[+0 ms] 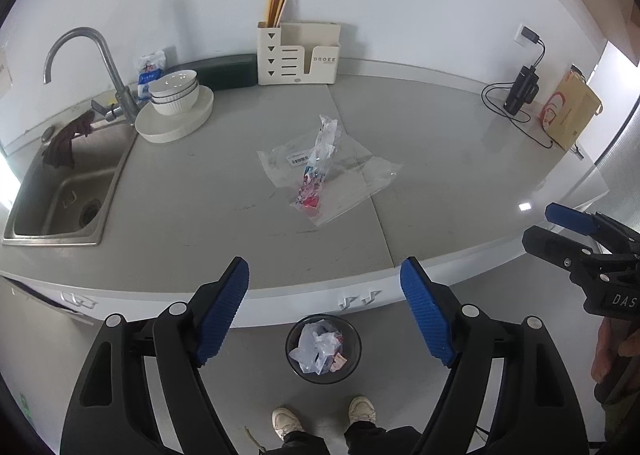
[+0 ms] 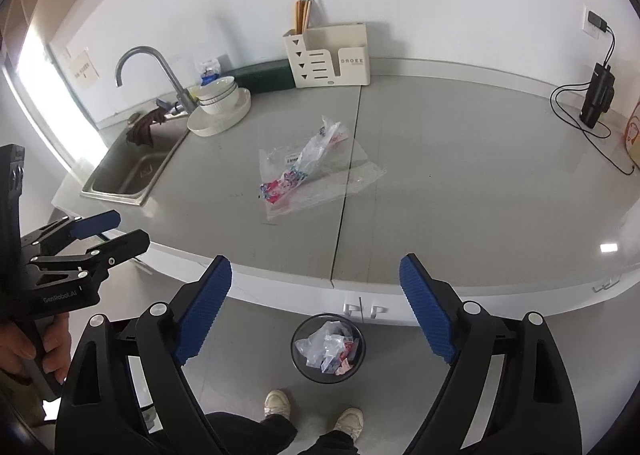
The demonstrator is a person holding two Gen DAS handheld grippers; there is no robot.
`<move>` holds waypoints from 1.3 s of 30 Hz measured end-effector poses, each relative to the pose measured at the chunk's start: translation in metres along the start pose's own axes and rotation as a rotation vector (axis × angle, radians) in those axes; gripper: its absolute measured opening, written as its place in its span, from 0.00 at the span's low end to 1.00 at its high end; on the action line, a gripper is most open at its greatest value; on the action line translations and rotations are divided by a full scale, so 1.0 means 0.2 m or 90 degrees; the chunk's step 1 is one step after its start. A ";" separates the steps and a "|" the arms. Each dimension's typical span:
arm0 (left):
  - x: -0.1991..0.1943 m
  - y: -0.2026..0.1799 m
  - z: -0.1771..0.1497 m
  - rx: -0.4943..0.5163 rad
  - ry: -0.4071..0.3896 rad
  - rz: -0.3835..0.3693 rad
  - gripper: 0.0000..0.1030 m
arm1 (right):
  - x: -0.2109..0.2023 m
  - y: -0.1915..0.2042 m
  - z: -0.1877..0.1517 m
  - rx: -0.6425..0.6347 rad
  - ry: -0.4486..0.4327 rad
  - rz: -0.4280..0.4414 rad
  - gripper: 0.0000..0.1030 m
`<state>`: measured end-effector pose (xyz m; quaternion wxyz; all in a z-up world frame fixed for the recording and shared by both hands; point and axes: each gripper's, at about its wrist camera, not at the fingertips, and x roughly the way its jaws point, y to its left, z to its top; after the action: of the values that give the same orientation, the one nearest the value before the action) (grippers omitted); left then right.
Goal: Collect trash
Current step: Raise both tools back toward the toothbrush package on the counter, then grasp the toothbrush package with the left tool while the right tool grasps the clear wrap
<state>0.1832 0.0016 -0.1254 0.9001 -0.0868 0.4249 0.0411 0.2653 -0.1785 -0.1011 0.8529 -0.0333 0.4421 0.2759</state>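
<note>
Both the left gripper (image 1: 325, 309) and right gripper (image 2: 316, 309) hang spread and empty above the bin (image 1: 323, 349) (wrappers (image 1: 316, 171) lie on the counter (image 1: 440, 175)).

Bare counter (image 1: 440, 183) surrounds wrappers (image 1: 320, 171); dishes (image 1: 176, 103) stand well apart.

bright even light, window glare at frame sides, strong fisheye bending at edges, sharp focus.
</note>
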 end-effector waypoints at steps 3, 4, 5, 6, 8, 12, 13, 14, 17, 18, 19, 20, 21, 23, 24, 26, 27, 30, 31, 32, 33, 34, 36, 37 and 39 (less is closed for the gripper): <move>-0.02 -0.01 0.01 -0.001 -0.006 -0.001 0.76 | 0.00 -0.02 0.01 0.002 -0.004 -0.001 0.84; -0.03 -0.01 0.02 -0.002 -0.008 -0.002 0.76 | 0.00 -0.02 0.01 0.002 -0.005 -0.001 0.84; -0.03 -0.01 0.02 -0.004 -0.009 -0.003 0.76 | -0.01 -0.03 0.02 0.002 -0.005 -0.001 0.84; -0.03 -0.01 0.03 -0.007 -0.009 -0.004 0.76 | -0.01 -0.04 0.02 0.002 -0.005 -0.001 0.84; -0.03 -0.02 0.04 -0.010 -0.010 -0.003 0.77 | -0.01 -0.05 0.03 0.002 -0.006 0.004 0.84; -0.01 -0.05 0.06 -0.008 -0.007 0.003 0.77 | -0.02 -0.08 0.06 0.002 -0.011 0.010 0.84; 0.00 -0.05 0.07 -0.009 -0.006 0.004 0.77 | -0.01 -0.09 0.07 0.001 -0.011 0.013 0.84; 0.00 -0.06 0.07 -0.010 -0.006 0.004 0.77 | -0.01 -0.10 0.07 0.000 -0.011 0.016 0.84; 0.02 -0.08 0.10 -0.013 -0.004 0.009 0.77 | 0.00 -0.14 0.09 -0.002 -0.009 0.023 0.84; 0.02 -0.09 0.11 -0.014 -0.004 0.011 0.77 | 0.01 -0.15 0.10 -0.004 -0.008 0.026 0.84; 0.03 -0.09 0.12 -0.015 -0.006 0.014 0.77 | 0.02 -0.16 0.11 -0.007 -0.006 0.027 0.84; 0.04 -0.10 0.12 -0.016 -0.007 0.018 0.77 | 0.05 -0.17 0.12 -0.010 -0.002 0.027 0.84; 0.05 -0.09 0.14 -0.018 -0.005 0.022 0.77 | 0.07 -0.18 0.13 -0.012 0.002 0.028 0.84; 0.08 -0.08 0.16 -0.024 0.002 0.024 0.77 | 0.11 -0.19 0.14 -0.007 0.011 0.028 0.84; 0.10 -0.06 0.18 -0.026 0.007 0.023 0.77 | 0.14 -0.20 0.16 -0.001 0.018 0.029 0.84; 0.15 -0.04 0.21 -0.021 0.016 0.021 0.77 | 0.20 -0.20 0.18 0.005 0.028 0.030 0.84; 0.18 -0.02 0.23 -0.016 0.021 0.020 0.77 | 0.24 -0.20 0.19 0.007 0.034 0.025 0.84; 0.32 0.05 0.30 -0.004 0.037 0.008 0.77 | 0.38 -0.22 0.25 0.029 0.051 0.009 0.84; 0.37 0.07 0.32 -0.001 0.046 -0.002 0.77 | 0.42 -0.22 0.27 0.040 0.056 0.001 0.84; 0.42 0.09 0.34 0.004 0.053 -0.012 0.77 | 0.46 -0.21 0.29 0.046 0.060 -0.010 0.84; 0.47 0.11 0.37 0.017 0.062 -0.023 0.77 | 0.49 -0.20 0.31 0.049 0.063 -0.017 0.84; 0.51 0.13 0.39 0.030 0.068 -0.027 0.77 | 0.53 -0.19 0.33 0.052 0.070 -0.024 0.84; 0.59 0.17 0.44 0.045 0.078 -0.042 0.77 | 0.60 -0.17 0.38 0.058 0.082 -0.033 0.84; 0.62 0.19 0.46 0.049 0.085 -0.053 0.77 | 0.64 -0.17 0.40 0.065 0.088 -0.043 0.84; 0.71 0.24 0.50 0.054 0.105 -0.062 0.77 | 0.71 -0.16 0.44 0.073 0.104 -0.059 0.84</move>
<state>0.3414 0.0671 -0.1782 0.8657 -0.0726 0.4944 -0.0282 0.4111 -0.1163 -0.1641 0.8262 -0.0271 0.5236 0.2063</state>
